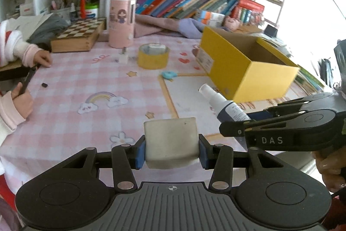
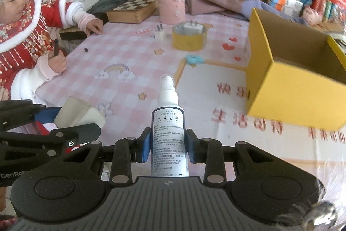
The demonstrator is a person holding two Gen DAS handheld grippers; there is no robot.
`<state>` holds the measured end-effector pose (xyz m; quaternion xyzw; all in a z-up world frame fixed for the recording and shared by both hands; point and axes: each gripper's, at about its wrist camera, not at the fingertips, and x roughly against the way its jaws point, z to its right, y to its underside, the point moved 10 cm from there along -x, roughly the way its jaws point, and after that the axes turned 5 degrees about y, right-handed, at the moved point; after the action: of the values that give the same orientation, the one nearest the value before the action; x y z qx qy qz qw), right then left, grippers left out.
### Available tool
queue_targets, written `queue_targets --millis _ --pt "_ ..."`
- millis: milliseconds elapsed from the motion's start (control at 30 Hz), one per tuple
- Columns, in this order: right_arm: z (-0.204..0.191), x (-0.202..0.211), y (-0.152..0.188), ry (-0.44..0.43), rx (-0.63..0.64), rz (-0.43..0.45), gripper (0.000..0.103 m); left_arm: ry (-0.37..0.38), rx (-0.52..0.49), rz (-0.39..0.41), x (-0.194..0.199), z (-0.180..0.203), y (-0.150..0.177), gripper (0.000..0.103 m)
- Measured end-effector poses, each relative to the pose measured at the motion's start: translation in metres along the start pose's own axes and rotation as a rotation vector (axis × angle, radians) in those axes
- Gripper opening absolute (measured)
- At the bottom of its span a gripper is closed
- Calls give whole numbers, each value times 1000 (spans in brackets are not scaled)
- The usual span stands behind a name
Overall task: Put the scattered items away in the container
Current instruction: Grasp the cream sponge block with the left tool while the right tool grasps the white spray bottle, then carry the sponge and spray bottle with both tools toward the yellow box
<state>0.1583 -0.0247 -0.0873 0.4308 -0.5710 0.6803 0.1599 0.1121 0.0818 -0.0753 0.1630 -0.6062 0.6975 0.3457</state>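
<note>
Left hand-held gripper (image 1: pixel 172 154) pinched a pale grey-white block (image 1: pixel 170 142) between its blue pads, held above the pink checked table (image 1: pixel 86 83). Right hand-held gripper (image 2: pixel 168 149) clamped a white spray bottle (image 2: pixel 169 133) by its labelled body, nozzle pointing away. Ahead to the right, the open yellow cardboard box (image 2: pixel 292 96) stood on the table. Farther back sat a roll of yellow tape (image 1: pixel 153 56), a white plug (image 1: pixel 123 57) beside it.

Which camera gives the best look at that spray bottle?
The right wrist view: the spray bottle stands centred between the right gripper pads, label legible. The left wrist view shows the same bottle only sideways at the edge, its base hidden by that gripper.
</note>
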Motion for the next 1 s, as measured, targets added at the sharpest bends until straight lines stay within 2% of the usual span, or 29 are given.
queue_targets --millis 200,633,1000 --pt "6 14 18 32 -44 -5 31 30 -36 -3 8 15 7 45" --pt "31 31 55 113 -135 -39 31 127 -90 -60 -1 50 26 45" --pt "59 46 69 172 -217 -49 31 195 -142 -85 -14 78 25 45"
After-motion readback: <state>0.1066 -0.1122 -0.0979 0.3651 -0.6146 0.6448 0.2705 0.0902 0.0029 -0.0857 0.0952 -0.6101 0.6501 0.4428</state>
